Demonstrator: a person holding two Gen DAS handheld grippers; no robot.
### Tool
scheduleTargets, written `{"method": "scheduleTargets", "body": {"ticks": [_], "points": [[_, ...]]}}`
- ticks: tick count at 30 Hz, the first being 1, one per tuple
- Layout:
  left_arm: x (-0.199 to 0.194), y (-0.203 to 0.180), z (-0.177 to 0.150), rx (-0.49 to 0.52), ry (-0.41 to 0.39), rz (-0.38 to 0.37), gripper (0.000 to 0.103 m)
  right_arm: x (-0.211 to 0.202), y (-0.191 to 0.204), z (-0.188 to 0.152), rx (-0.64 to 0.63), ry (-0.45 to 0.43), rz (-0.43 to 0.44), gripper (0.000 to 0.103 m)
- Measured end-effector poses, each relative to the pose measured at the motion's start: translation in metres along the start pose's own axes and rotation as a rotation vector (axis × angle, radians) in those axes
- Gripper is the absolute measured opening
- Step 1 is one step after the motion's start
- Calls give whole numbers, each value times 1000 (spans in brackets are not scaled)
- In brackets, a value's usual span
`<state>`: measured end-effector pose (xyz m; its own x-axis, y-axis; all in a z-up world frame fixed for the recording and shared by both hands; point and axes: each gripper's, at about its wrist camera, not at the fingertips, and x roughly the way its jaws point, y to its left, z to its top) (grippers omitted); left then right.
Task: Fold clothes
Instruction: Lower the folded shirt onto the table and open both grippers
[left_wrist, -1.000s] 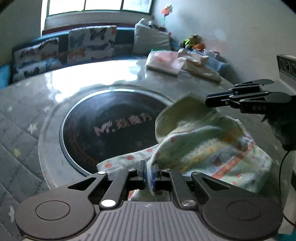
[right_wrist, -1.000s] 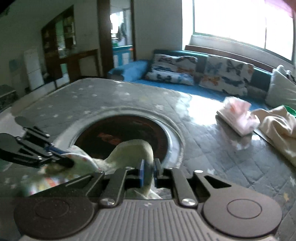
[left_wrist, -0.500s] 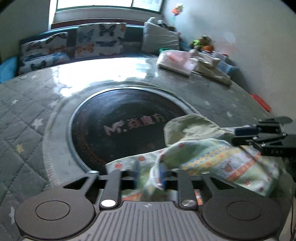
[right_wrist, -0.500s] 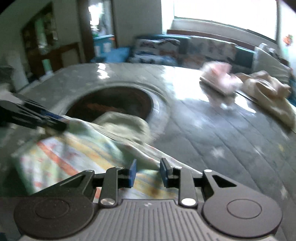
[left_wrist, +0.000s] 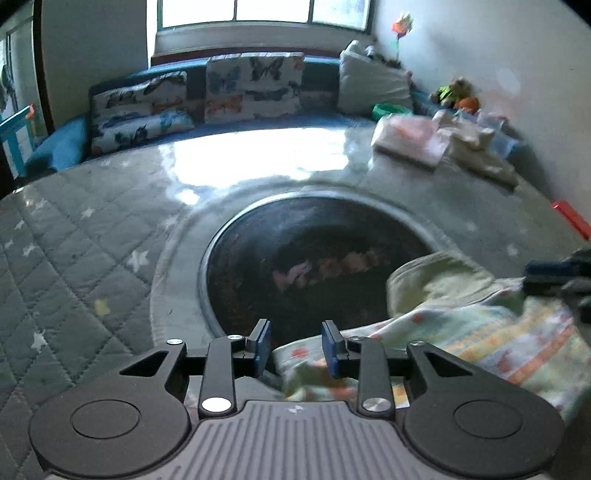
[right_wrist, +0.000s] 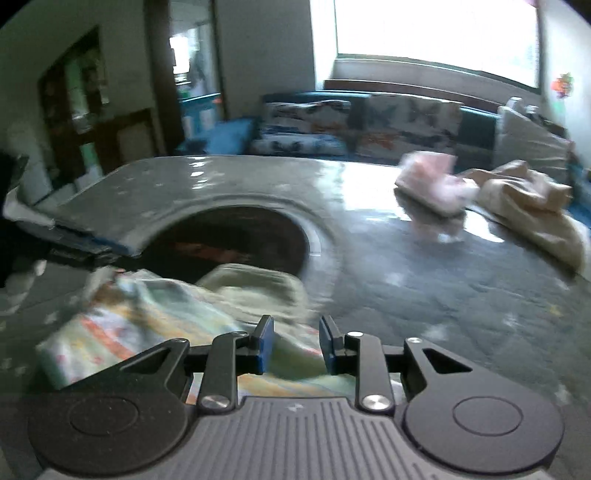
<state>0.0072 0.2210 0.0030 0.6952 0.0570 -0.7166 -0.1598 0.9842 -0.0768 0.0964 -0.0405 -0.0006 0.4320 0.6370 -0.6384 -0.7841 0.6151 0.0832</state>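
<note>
A pale green garment (left_wrist: 491, 332) with orange and yellow patterned bands lies crumpled on the grey quilted table (left_wrist: 92, 258), beside its dark round inset. The left claw (left_wrist: 295, 345) and right claw (right_wrist: 295, 345) each stand spread over one edge, pinching nothing. Two more clothing heaps, pink (right_wrist: 432, 184) and cream (right_wrist: 532, 206), lie beyond.

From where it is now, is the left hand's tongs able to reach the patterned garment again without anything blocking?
Probably yes. The left tongs are open, and the patterned garment lies directly below and beside them on the quilted table. Nothing stands between; the right tongs are at its far edge.
</note>
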Motion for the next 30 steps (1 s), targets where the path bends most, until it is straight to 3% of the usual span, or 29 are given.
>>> {"method": "scheduleTargets", "body": {"ticks": [6, 11, 19, 25, 30], "points": [[-13, -34, 3, 21, -24, -158, 30, 31, 8, -2, -2, 60, 6, 27], [2, -62, 2, 42, 5, -237, 28, 17, 5, 0, 7, 38, 11, 27], [26, -68, -9, 59, 32, -211, 27, -36, 41, -33, -139, 24, 131, 27], [21, -68, -11, 57, 19, -198, 27, -25, 54, -52, -153, 26, 74, 29], [-23, -78, -19, 86, -45, -250, 27, -45, 58, -48, -152, -32, 62, 29]]}}
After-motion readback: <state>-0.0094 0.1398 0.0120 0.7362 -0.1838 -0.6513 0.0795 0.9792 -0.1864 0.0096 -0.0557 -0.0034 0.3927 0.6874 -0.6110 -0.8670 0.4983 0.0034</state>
